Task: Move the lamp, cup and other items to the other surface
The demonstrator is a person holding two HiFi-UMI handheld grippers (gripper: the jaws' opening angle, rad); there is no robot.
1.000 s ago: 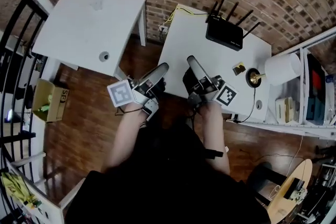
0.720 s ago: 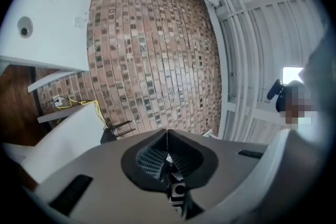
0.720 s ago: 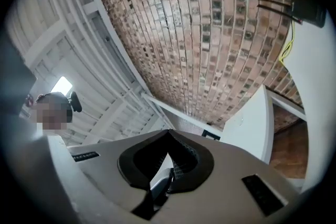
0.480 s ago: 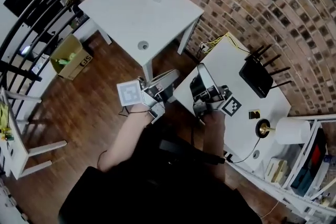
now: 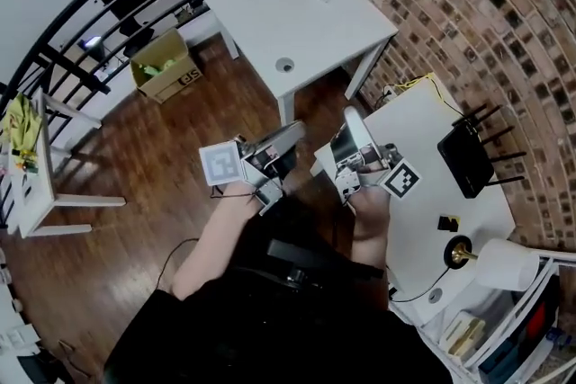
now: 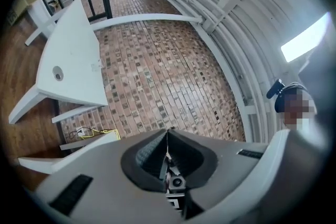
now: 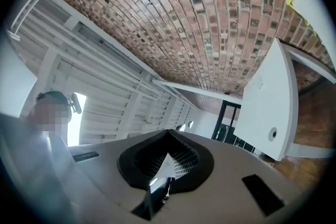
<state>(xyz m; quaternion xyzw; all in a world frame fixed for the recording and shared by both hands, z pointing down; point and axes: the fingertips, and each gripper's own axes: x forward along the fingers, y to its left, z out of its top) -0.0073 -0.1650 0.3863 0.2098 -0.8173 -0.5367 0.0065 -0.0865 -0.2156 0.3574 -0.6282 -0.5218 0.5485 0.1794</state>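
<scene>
Having been swung toward the far tabletop (image 5: 270,4) at 12 o'clock, the left hand-held gripper (image 5: 292,129) and right hand-held gripper (image 5: 353,114) are pressed together, empty, the lamp (image 5: 508,263) left unmoved at 4 o'clock.

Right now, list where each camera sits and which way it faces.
Head view: on the person's head, looking steeply down at the left tool, the right tool and both forearms.
Left gripper view: on the left tool, looking up along its shut jaws at the red brick wall; the person's head shows at right.
Right gripper view: on the right tool, looking up along its shut jaws at that wall; the head shows at left.
Shared: all three show the white square table with a round hole.
</scene>
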